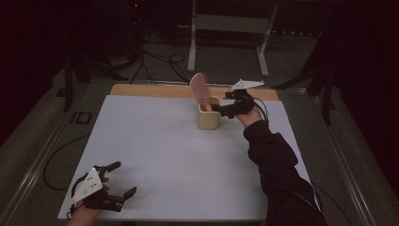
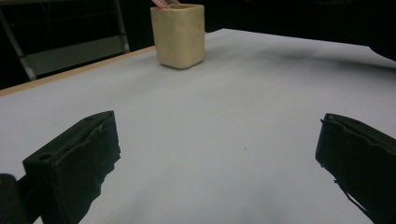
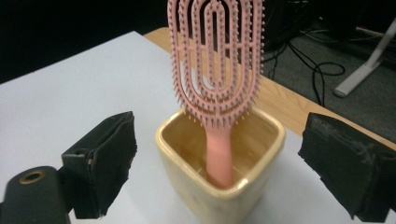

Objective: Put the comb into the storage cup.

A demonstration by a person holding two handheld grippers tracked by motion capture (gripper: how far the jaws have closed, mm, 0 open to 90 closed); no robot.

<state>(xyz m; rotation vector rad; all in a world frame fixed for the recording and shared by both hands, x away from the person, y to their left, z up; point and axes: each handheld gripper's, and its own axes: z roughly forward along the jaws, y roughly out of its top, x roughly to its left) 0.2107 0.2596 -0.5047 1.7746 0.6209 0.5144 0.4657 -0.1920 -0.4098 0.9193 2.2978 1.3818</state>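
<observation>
High view places the pink hairbrush [image 1: 199,89] standing handle-down in the cream square cup [image 1: 208,116] toward the far edge of the white table [image 1: 155,155], its bristled head leaning out above the rim. The right gripper [image 1: 220,109] sits just beside the cup on its right side, jaws spread and grasping nothing. In the right gripper view both black jaws stand wide apart, one on either side of the cup, with the brush handle resting against the inner wall. Judgement: the brush appears placed, and the step in hand is a clean retreat; the gripper should draw straight back along its own axis, jaws kept wide, so that neither pad clips the rim and tips the cup or drags the tilted brush head. The right forearm, in a dark sleeve [image 1: 270,150], reaches diagonally across the table with the wrist slightly raised and the gripper pointing left toward the cup. The left gripper [image 1: 116,181] rests at the near left corner, well apart from the cup, jaws released and empty, its hand low on the table edge.
</observation>
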